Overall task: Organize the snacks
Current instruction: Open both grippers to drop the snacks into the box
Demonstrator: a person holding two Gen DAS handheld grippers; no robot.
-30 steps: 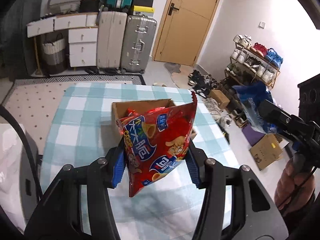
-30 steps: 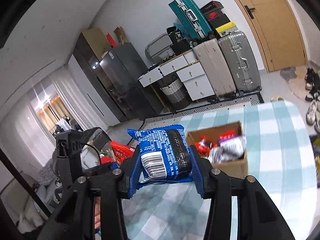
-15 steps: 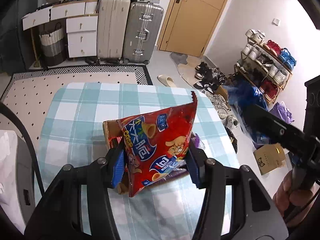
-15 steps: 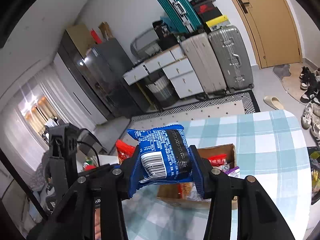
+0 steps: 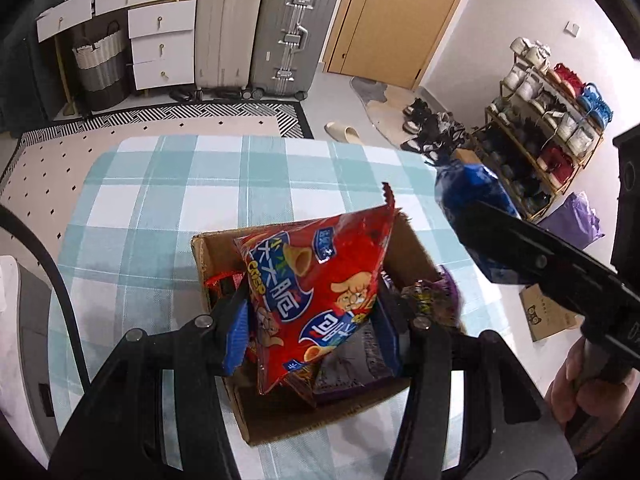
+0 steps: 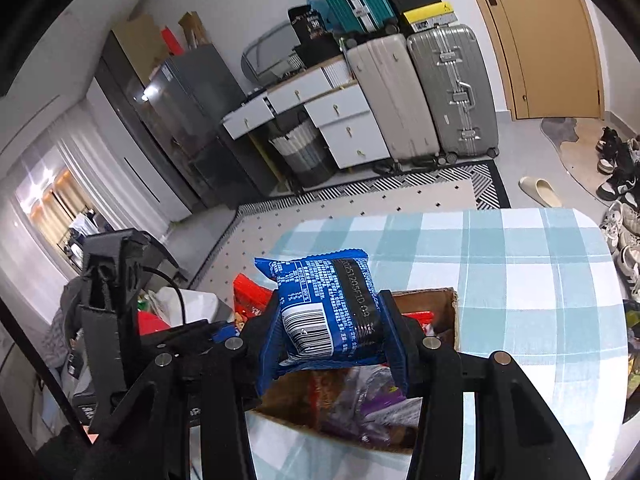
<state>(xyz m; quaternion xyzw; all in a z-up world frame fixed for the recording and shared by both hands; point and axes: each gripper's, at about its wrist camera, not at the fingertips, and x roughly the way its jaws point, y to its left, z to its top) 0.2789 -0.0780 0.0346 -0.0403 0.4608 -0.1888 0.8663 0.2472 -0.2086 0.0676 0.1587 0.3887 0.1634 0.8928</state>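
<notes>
now both are over the cardboard box [image 5: 224,256] on the checked surface [image 5: 168,184]: left claw [image 5: 312,332] clamps the red crisp bag [image 5: 316,280], right claw [image 6: 332,336] the blue packet [image 6: 324,308]. next, lower and release inside.

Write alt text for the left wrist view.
The left gripper clamps a red snack bag above an open cardboard box of snacks on a checked tablecloth. At right, the right gripper holds a blue packet; suitcases stand behind.
</notes>
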